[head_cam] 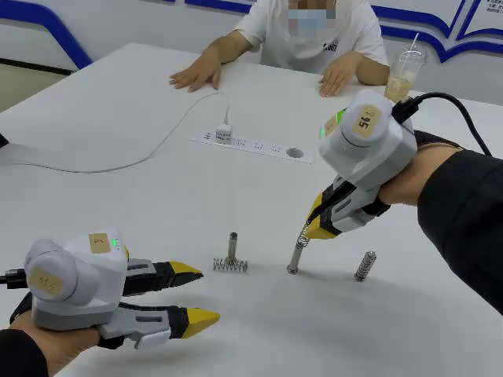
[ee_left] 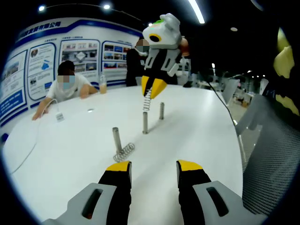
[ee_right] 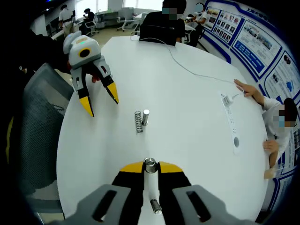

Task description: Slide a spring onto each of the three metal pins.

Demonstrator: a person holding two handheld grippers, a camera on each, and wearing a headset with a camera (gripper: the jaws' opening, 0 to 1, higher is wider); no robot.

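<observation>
The spring (head_cam: 303,238) is a small, light steel coil. We judge it stiff along its length but easy to bend sideways or flick away, and slick between hard jaw tips. It is best held across its upper coils, leaving the lower end free to find the pin. The right gripper (head_cam: 313,228) holds it that way, its jaws pinching the coil, with the lower end at the top of the middle pin (head_cam: 295,258).

That pin is a plain, smooth metal rod, leaning slightly and free-standing as far as we can tell, so a side push could topple it. The right pin (head_cam: 365,265) already wears its coil along its full length. The left pin (head_cam: 233,245) is bare, and a loose spring (head_cam: 230,265) lies on its side touching the pin's foot. That spring would roll if nudged.

The left gripper (head_cam: 194,293) hovers near that pair, jaws spread and holding nothing. Both grippers have yellow tips that look hard.

The table (head_cam: 157,196) is white, smooth and matt. A power strip (head_cam: 251,145) lies well beyond the pins.
</observation>
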